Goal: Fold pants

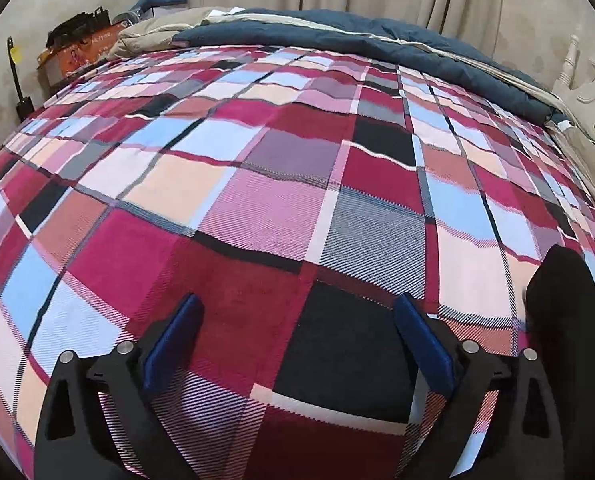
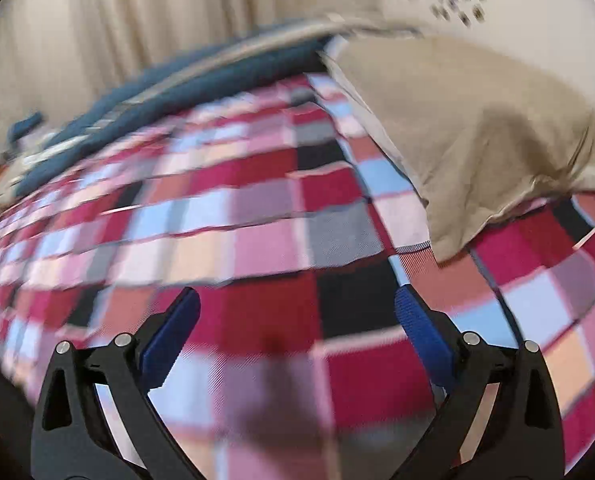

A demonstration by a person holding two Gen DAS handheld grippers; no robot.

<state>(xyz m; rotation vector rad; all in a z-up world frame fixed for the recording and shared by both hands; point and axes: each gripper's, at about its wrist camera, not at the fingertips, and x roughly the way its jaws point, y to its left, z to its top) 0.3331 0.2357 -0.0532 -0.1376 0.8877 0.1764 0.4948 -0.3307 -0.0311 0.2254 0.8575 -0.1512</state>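
Note:
My left gripper (image 1: 297,300) hovers over the plaid bedcover (image 1: 281,184) with its blue pads (image 1: 173,344) spread wide and nothing between them. A black cloth shape (image 1: 569,304) rises at the right edge of the left wrist view, apart from the fingers; I cannot tell whether it is the pants. My right gripper (image 2: 296,294) is open too, empty, above the same plaid bedcover (image 2: 257,208). The right wrist view is blurred by motion. No pants show clearly in it.
A rolled blue and beige duvet (image 1: 337,32) lies along the far side of the bed. A beige pillow (image 2: 469,136) sits at the head, under a white carved headboard (image 1: 593,92). An orange box with dark items (image 1: 73,44) stands beyond the bed's far left corner. Curtains hang behind.

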